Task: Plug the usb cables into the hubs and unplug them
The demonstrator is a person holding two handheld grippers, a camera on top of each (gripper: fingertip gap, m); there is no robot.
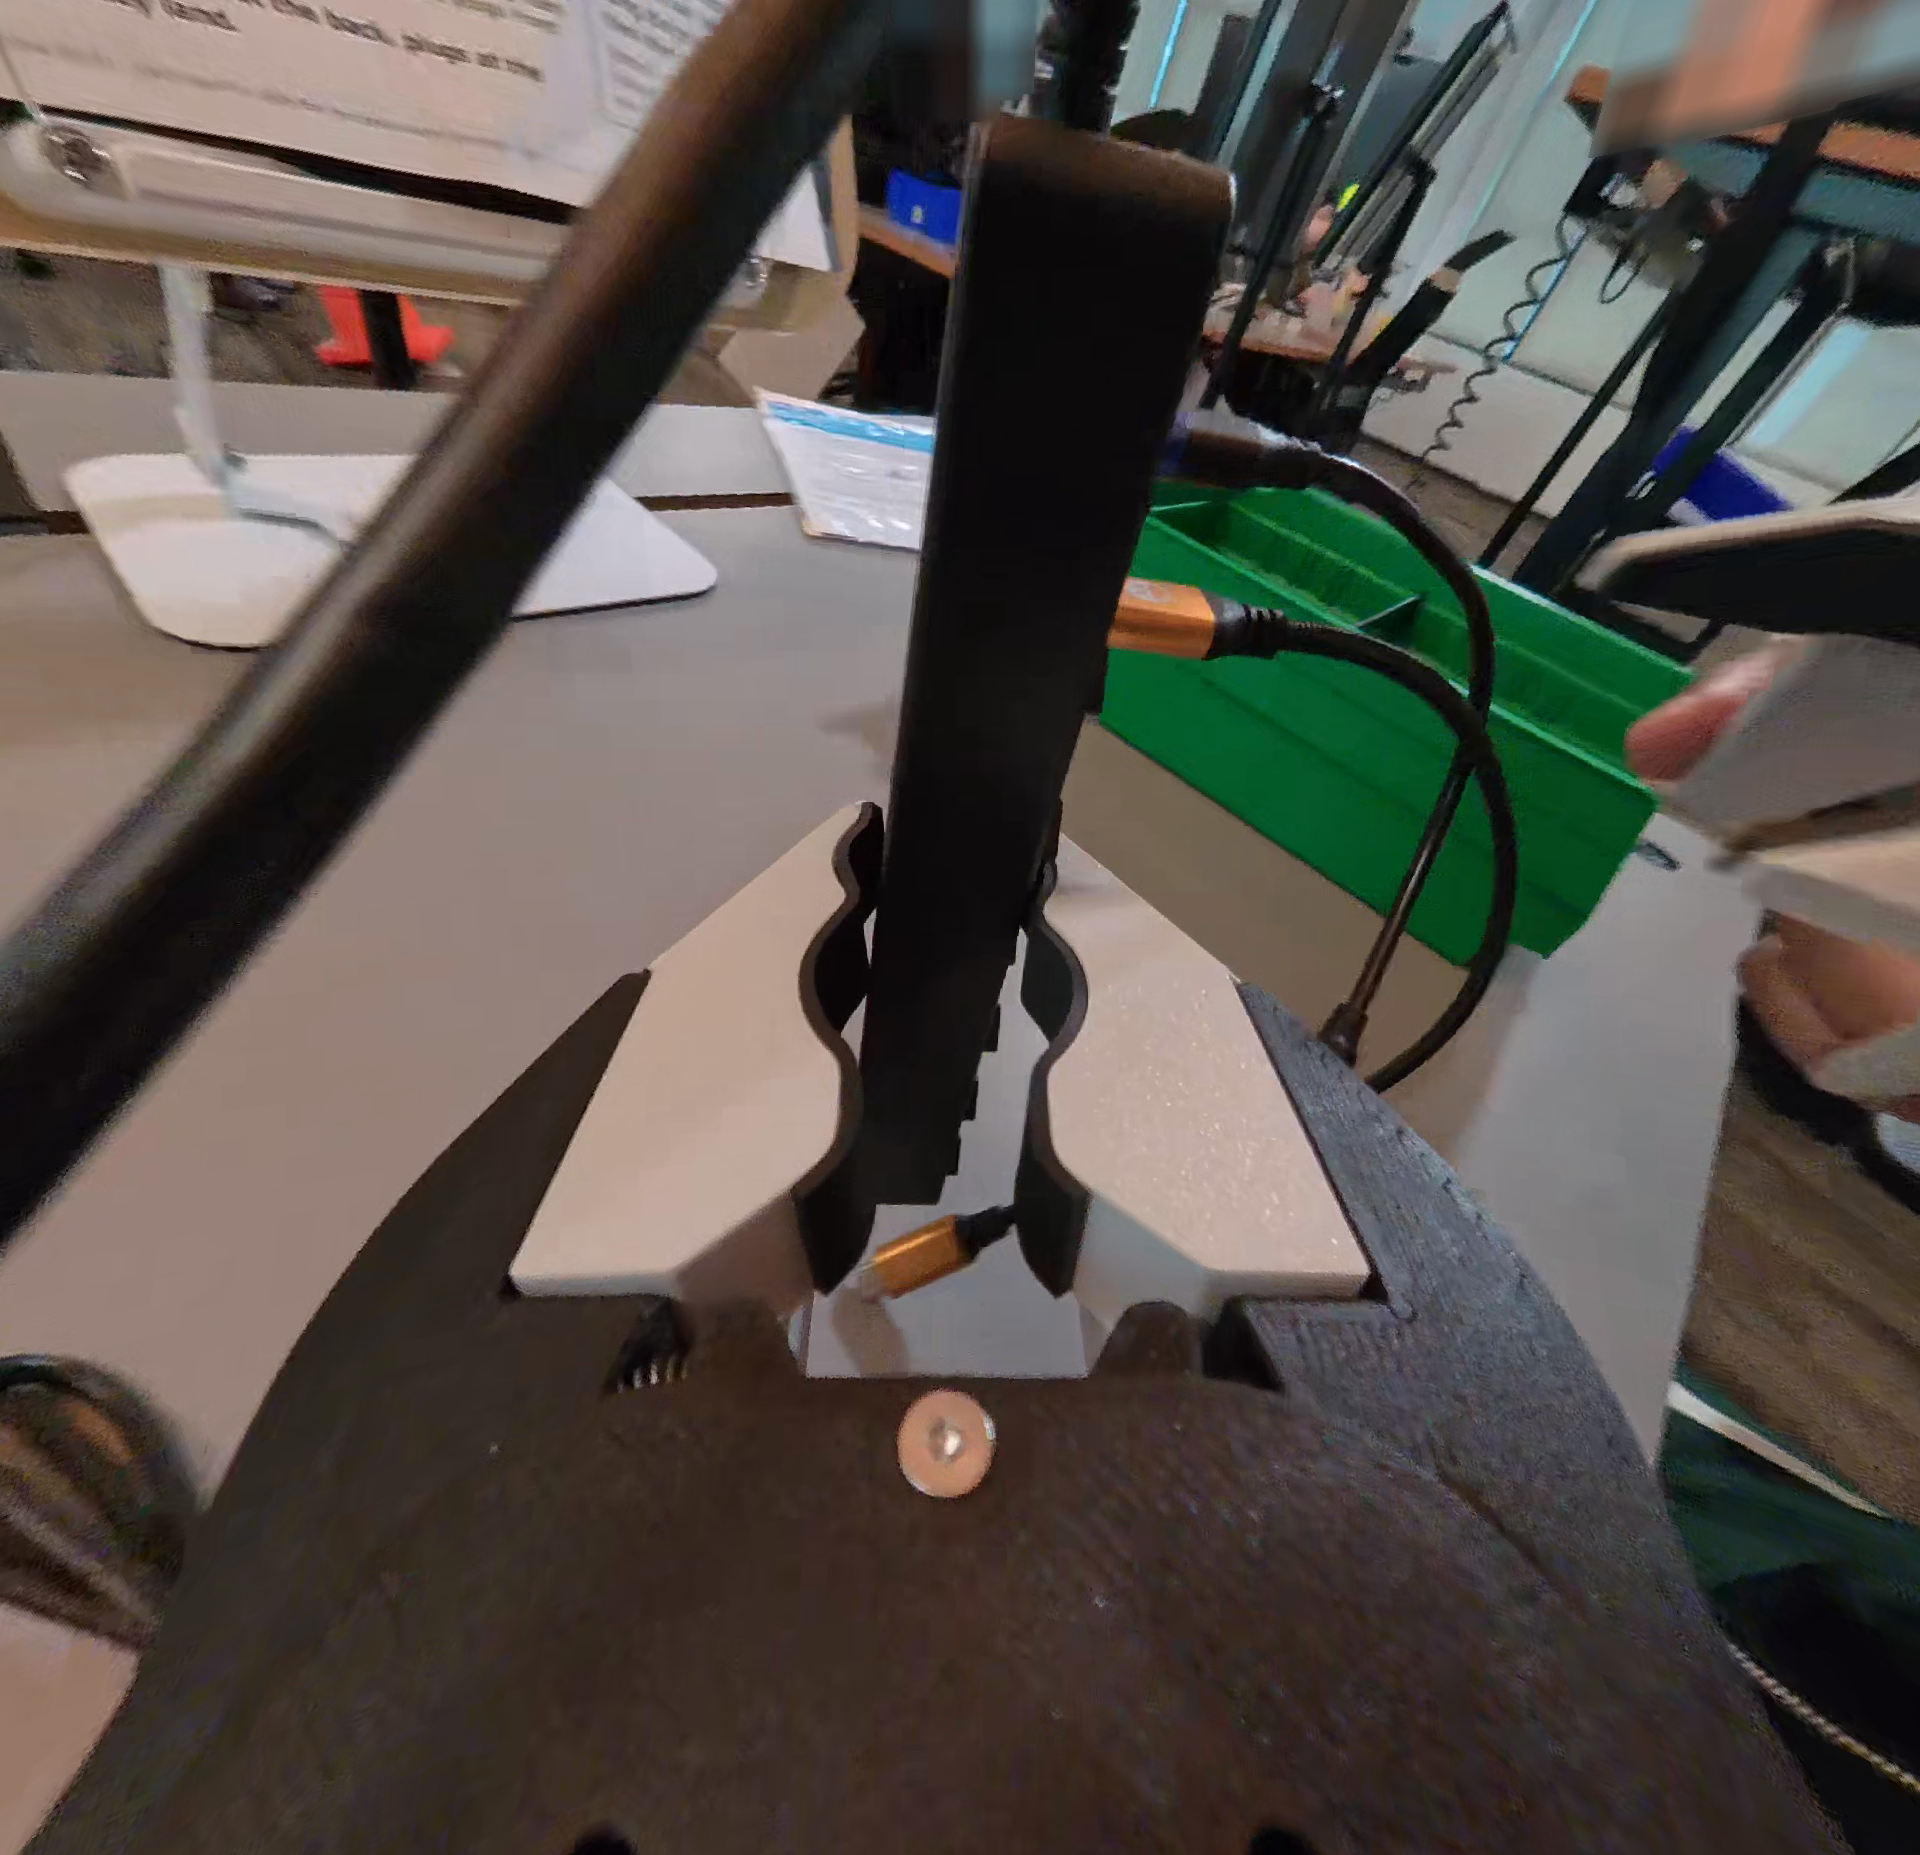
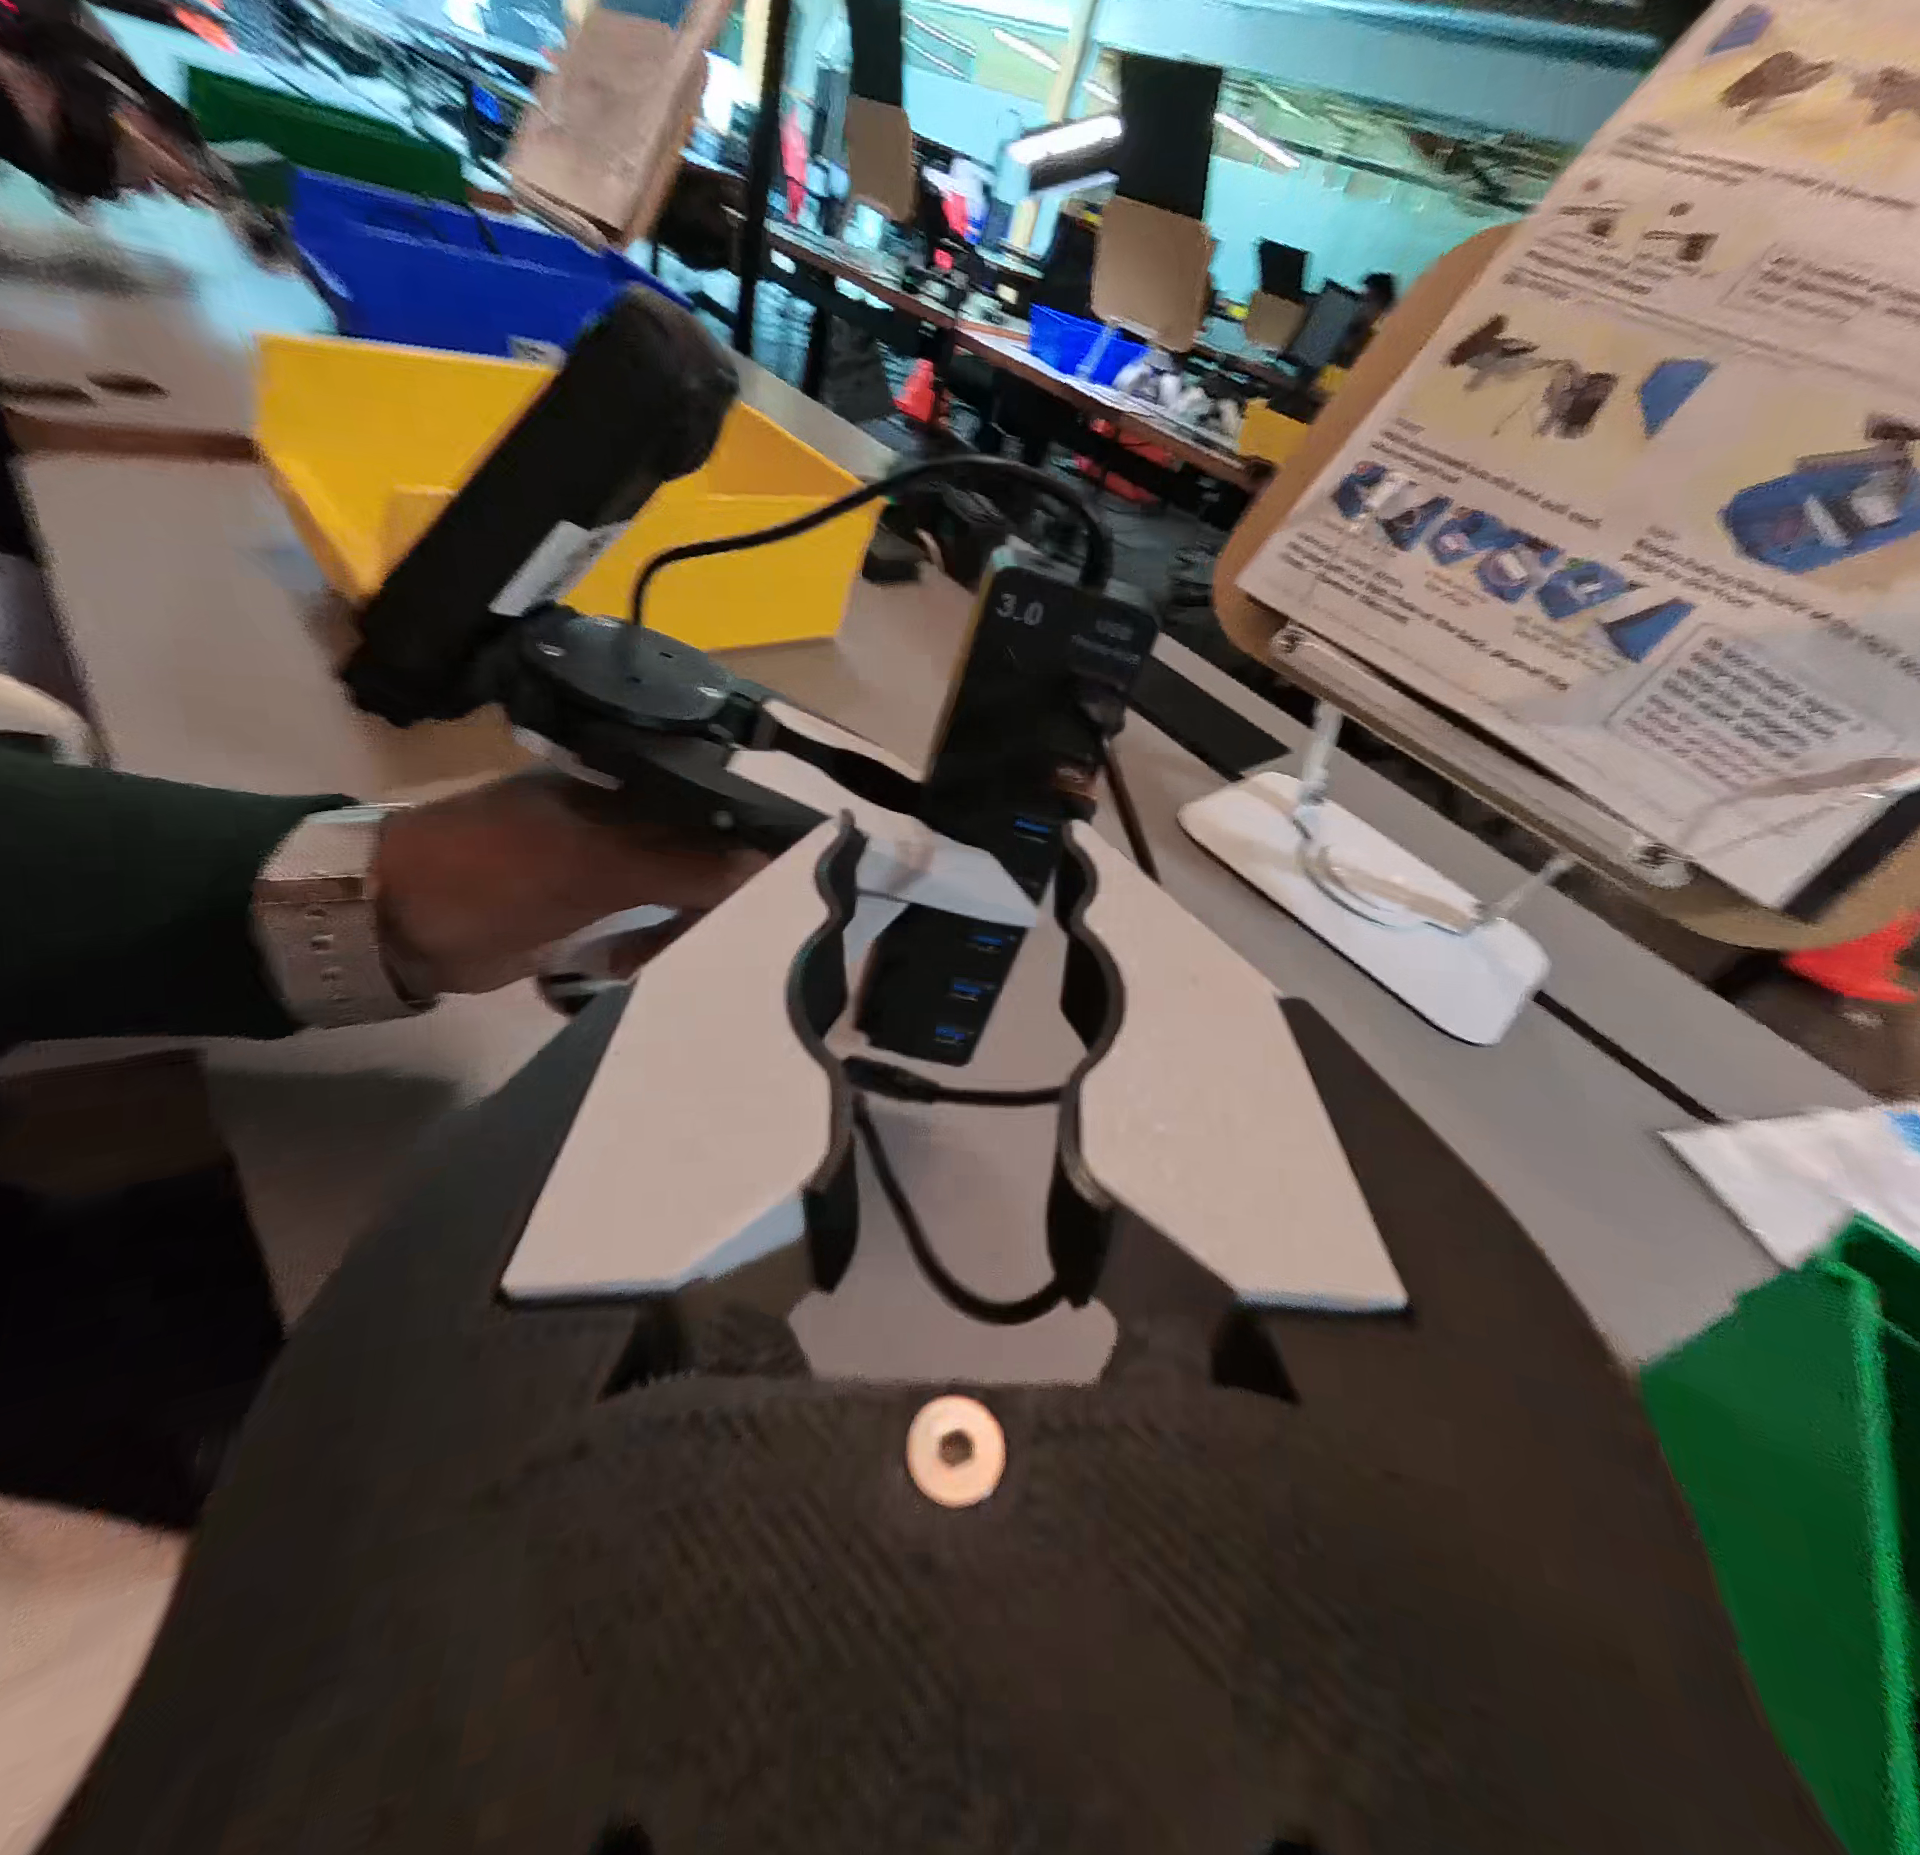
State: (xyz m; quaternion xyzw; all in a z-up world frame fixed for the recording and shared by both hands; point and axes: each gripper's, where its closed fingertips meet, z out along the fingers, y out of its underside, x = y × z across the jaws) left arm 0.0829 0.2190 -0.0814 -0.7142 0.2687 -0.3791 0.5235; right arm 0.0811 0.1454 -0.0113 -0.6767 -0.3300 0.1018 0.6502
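Observation:
My left gripper (image 1: 956,860) is shut on a black USB hub (image 1: 1049,517) and holds it upright above the grey table (image 1: 623,766). An orange-shelled plug (image 1: 1164,616) and a black plug (image 1: 1236,449) sit in the hub's right side, and their black cables hang down to the table. Another orange plug (image 1: 914,1255) lies loose under the jaws. My right gripper (image 2: 961,849) is open, just in front of the hub (image 2: 1029,683) and its blue ports (image 2: 987,938). A thin black cable (image 2: 935,1255) loops on the table between its fingers. The left gripper (image 2: 644,683) shows there in a person's hand.
A green bin (image 1: 1351,683) stands right of the hub and also shows in the right wrist view (image 2: 1787,1442). A yellow bin (image 2: 416,455) and a blue bin (image 2: 436,267) stand behind. An instruction sheet (image 2: 1558,403) rests on a white stand (image 2: 1382,922). A black bar (image 1: 468,506) crosses the left view.

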